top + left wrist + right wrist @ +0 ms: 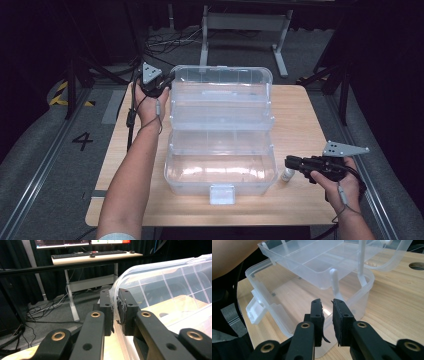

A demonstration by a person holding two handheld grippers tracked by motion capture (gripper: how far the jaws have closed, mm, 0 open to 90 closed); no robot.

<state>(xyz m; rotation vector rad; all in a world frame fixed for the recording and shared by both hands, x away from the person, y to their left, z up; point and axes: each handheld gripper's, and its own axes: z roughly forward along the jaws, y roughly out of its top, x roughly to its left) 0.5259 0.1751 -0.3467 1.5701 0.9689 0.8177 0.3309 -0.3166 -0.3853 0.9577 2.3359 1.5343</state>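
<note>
A clear plastic tiered storage box with fold-out trays [221, 132] stands open in the middle of the high view on the light wooden counter [295, 120]. Its lid [162, 287] leans up at the far end, toward the upper centre of the frame. The left tongs [167, 82] sit at the upper left of the box; in the left gripper view the 2 black pads are clamped on the lid's thin rim. The right tongs [289, 162] hover at the lower right of the high view, just beside the box's bottom tub [352, 302], pads close together with a narrow gap and nothing between them. A small white bottle [287, 174] stands on the counter beneath them.
</note>
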